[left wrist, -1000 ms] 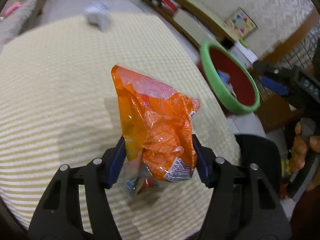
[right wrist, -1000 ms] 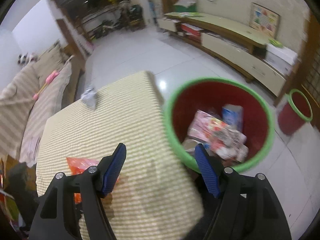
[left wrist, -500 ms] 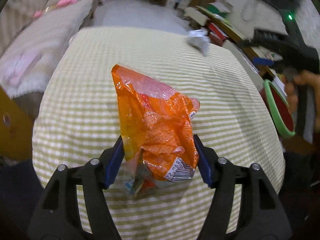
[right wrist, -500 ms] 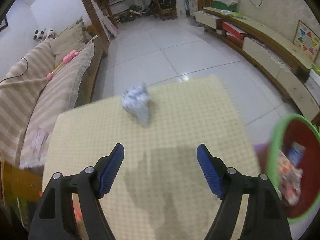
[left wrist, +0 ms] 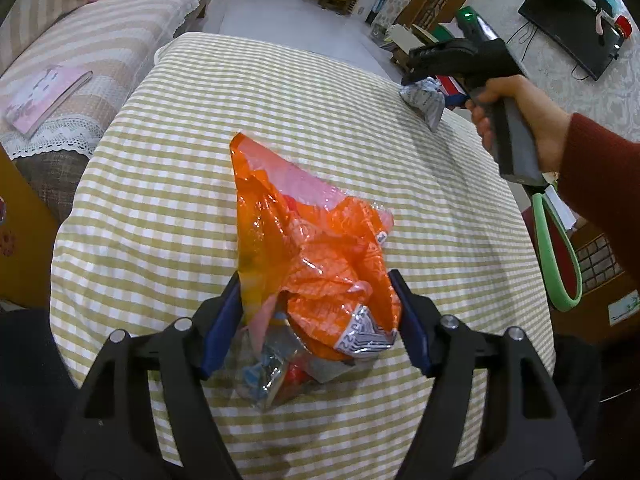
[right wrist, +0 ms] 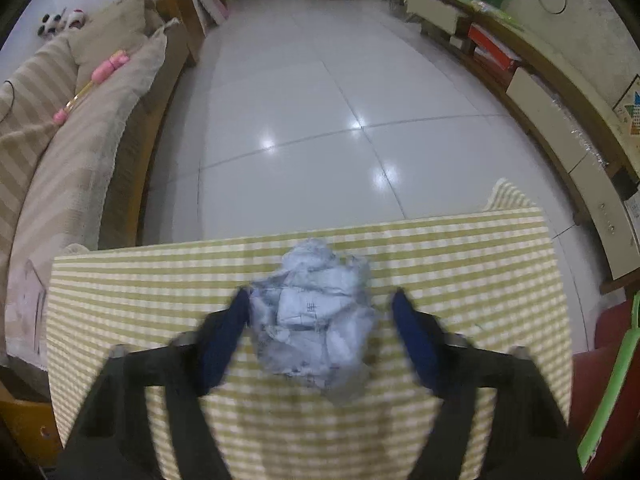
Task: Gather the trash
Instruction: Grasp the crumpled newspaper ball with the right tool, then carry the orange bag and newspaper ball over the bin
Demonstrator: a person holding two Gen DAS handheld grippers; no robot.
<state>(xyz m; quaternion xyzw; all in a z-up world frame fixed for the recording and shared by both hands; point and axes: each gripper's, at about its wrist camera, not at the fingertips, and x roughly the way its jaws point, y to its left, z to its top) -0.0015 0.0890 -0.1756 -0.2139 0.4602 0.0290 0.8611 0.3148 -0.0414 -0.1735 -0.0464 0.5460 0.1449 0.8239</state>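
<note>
An orange snack bag (left wrist: 312,240) stands between the blue pads of my left gripper (left wrist: 318,316), low over the checked tablecloth (left wrist: 168,168). The jaws are opening, and both pads still touch the bag's sides. A crumpled white paper ball (right wrist: 312,320) lies near the table's far edge. My right gripper (right wrist: 322,320) straddles it with its jaws closing: the left pad is at the paper and the right pad is a little apart. The left wrist view shows that gripper (left wrist: 416,78) over the ball (left wrist: 424,98), held by a hand in a red sleeve.
A red bin with a green rim (left wrist: 556,248) stands off the table's right side, and its rim (right wrist: 624,360) also shows at the right wrist view's edge. A striped sofa (left wrist: 80,40) with a pink book runs along the left. White floor tiles (right wrist: 320,120) lie beyond the table.
My right gripper has swung from above the bin to the paper ball and narrowed its jaws around it. My left gripper has turned away from the bin, with the orange bag still between its pads.
</note>
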